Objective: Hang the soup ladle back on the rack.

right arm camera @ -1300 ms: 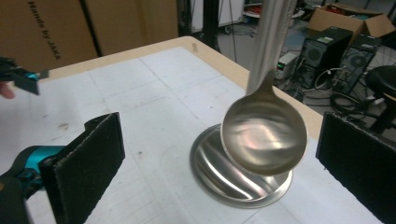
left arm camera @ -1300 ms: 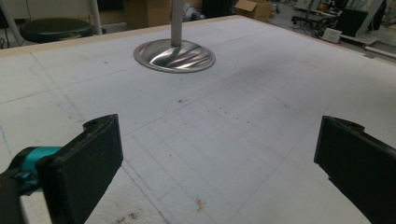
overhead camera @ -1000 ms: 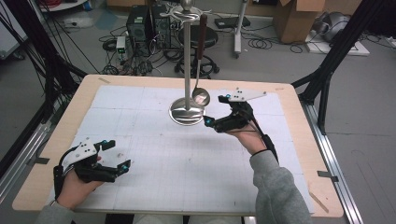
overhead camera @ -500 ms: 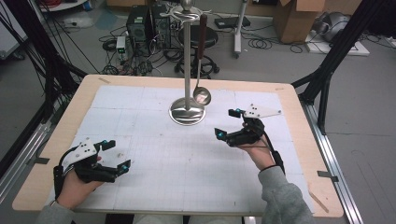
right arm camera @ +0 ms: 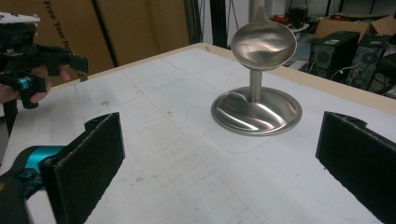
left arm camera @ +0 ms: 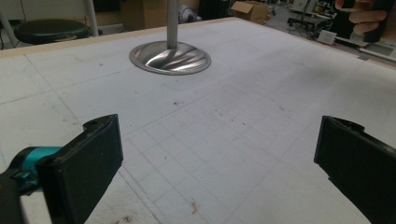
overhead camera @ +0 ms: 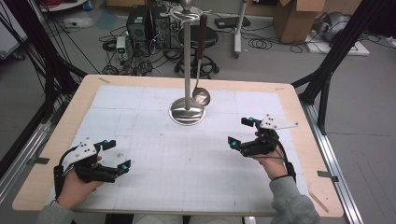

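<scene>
Ladle (overhead camera: pixel 201 96) hanging on stand (overhead camera: pixel 187 111), handle top blurred, right gripper (overhead camera: pixel 243 132) gaping

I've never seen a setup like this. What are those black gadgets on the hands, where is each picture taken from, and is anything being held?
There is no robot arm: a person holds a hand-held two-jaw tool in each hand. The left gripper and right gripper both have their jaws wide open and hold nothing. The high view looks down from above the person's side. Each gripper view comes from a camera riding on that tool, looking out between its black jaws. On the white gridded wooden table stands a shiny metal utensil stand with a round base. A steel ladle with a dark handle hangs from its top, with the bowl just above the base.
</scene>
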Motion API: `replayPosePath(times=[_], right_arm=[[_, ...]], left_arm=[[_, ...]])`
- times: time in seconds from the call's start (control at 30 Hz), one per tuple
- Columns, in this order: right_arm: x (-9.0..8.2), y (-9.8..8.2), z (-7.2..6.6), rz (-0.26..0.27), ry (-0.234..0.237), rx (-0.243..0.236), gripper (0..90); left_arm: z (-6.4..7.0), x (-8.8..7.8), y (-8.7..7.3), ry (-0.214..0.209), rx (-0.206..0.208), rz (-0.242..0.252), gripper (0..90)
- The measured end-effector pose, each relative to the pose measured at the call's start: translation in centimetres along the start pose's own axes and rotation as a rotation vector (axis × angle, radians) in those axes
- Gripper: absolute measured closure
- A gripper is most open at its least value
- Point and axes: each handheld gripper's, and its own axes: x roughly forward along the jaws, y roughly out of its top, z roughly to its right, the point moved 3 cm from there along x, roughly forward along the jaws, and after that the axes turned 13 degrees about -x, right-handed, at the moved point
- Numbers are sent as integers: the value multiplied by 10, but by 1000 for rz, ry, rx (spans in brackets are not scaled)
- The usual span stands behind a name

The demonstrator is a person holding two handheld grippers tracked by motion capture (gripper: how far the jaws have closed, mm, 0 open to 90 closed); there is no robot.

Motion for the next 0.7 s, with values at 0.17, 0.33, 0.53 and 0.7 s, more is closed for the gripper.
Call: replayPosePath(times=[0.17,0.33,0.53,0.7], right_arm=[[-11,-7,-3,-8,-11,2,1],[-18,-17,-7,-24,-22,10,1],[-30,-31,-12,-11,-32,26,1],[-42,-35,-14,21,-48,29,2]], left_arm=[[0,0,0,-1,-3,4,17],[0,0,1,-2,-9,7,17],[0,-1,2,-7,-12,17,17],[0,-1,2,-9,-16,19,17]])
